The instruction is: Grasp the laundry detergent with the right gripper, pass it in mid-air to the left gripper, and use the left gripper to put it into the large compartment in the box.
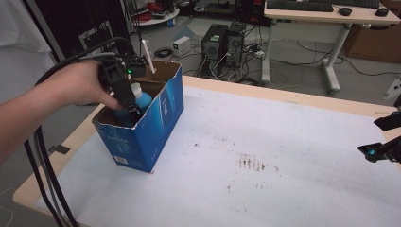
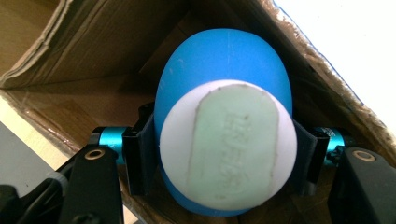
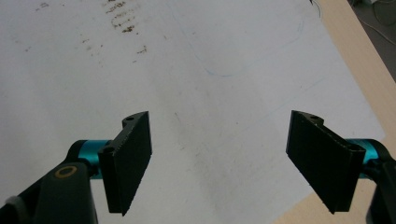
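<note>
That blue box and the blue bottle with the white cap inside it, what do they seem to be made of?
The blue box looks like printed cardboard: glossy blue outside, raw brown inside, with torn, fibrous edges. The blue bottle seems to be smooth plastic with a soft matte sheen. Its white cap also looks like plastic, and the pale green panel on its top bears raised lettering, too blurred to read.

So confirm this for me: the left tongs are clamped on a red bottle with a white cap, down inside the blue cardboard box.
Not quite. The bottle is blue, not red, as the left gripper view shows. The rest holds: the left tongs are clamped on it, its cap is white, and it sits inside the blue cardboard box.
</note>
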